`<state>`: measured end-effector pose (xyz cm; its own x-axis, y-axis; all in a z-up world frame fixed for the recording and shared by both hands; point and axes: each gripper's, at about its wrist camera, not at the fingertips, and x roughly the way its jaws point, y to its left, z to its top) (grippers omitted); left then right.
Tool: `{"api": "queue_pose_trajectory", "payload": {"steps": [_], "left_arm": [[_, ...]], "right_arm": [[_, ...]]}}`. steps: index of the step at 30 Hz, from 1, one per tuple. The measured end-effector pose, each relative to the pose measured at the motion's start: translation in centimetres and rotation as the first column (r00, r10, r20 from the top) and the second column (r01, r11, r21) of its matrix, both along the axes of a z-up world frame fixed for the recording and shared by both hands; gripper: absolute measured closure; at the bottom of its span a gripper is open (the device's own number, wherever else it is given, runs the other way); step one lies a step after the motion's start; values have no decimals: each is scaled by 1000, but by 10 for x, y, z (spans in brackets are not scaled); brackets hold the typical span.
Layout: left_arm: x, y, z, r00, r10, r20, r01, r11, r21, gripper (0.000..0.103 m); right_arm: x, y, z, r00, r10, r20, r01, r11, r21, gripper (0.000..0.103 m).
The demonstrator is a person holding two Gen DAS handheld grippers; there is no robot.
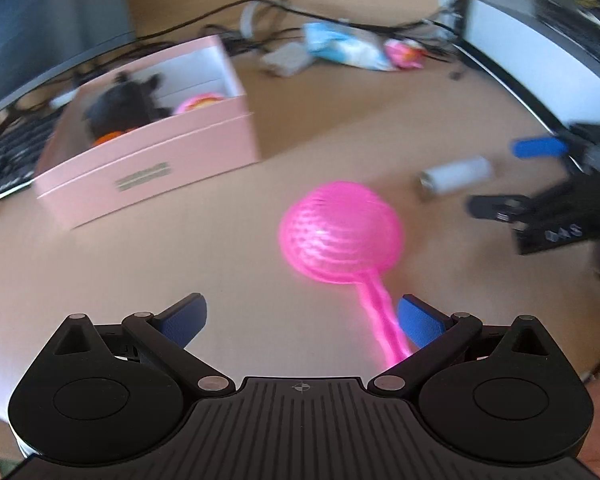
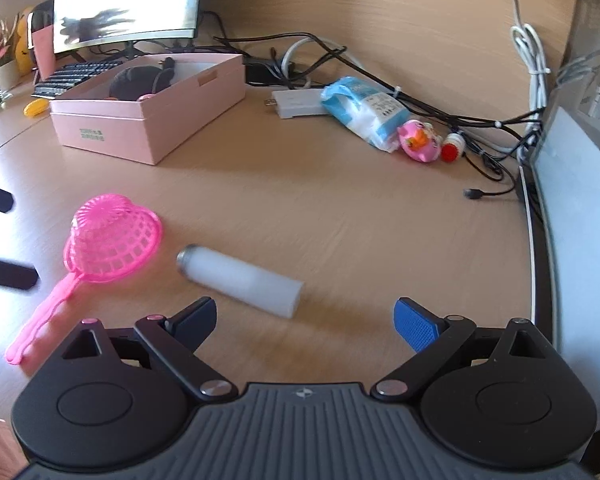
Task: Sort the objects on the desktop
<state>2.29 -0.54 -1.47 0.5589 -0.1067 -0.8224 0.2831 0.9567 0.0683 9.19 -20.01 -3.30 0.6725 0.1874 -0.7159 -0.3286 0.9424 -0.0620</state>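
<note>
**Both claws wide over the desk, strainer and tube lying loose**

Nearest in my left wrist view, the left claw (image 1: 302, 322) stands wide open, angled down at the desk (image 1: 140, 264). The pink strainer (image 1: 342, 232) lies just ahead of it, and the handle runs down toward the lower right of the frame, passing close by my right-hand blue pad (image 1: 418, 322). I cannot tell whether handle and pad touch; the whole frame is smeared by blur.

In the right wrist view the right claw (image 2: 304, 320) is also spread wide with nothing between the pads. The white tube (image 2: 240, 280) lies on its side just beyond the fingertips, its grey end pointing to the upper left, its outline soft. The strainer sits at the left of that frame, bowl down, near the tube but apart from it. At the far left edge two dark bars are cut off; they look like the other claw's fingers.

Farther back, the pink box (image 2: 152, 120) stands open in the upper left. Inside I make out a dark rounded object (image 2: 140, 80), and in the left view something orange and something pink, all partly hidden by the box wall.

Beyond that, at centre right, a blue-and-white packet (image 2: 360, 110), a pink duck toy (image 2: 418, 142), a small red-and-white thing (image 2: 452, 148) and tangled cables (image 2: 340, 60). A keyboard (image 2: 76, 74) and monitor (image 2: 128, 0) sit in the upper left.
</note>
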Motion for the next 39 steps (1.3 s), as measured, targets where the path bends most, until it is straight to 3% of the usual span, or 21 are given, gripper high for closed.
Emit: {"api": "queue_pose_trajectory", "payload": {"steps": [5, 12, 16, 20, 23, 26, 33, 39], "left_arm": [[-3, -13, -12, 999, -28, -25, 29, 999, 37, 0], [8, 5, -15, 998, 65, -9, -63, 987, 148, 0], [15, 27, -9, 988, 154, -8, -152, 980, 130, 0], [17, 34, 1, 983, 185, 6, -185, 980, 77, 0], [15, 34, 8, 985, 171, 28, -172, 985, 30, 0], [11, 30, 9, 989, 140, 35, -140, 990, -7, 0], [10, 15, -1, 999, 40, 34, -39, 999, -30, 0], [37, -4, -8, 997, -30, 67, 32, 999, -34, 0]], "right_arm": [[-1, 7, 1, 1000, 19, 1, -19, 999, 33, 5], [12, 6, 2, 1000, -10, 27, 9, 1000, 30, 5], [30, 8, 8, 997, -71, 11, 69, 990, 120, 5], [48, 22, 0, 988, -150, -39, 154, 969, 192, 5], [55, 31, -6, 985, -173, -19, 174, 970, 172, 9], [60, 32, -7, 988, -156, -7, 155, 976, 151, 28], [42, 22, 5, 994, -112, -7, 111, 976, 189, 28], [14, 14, 18, 997, -81, -2, 80, 978, 192, 28]]}}
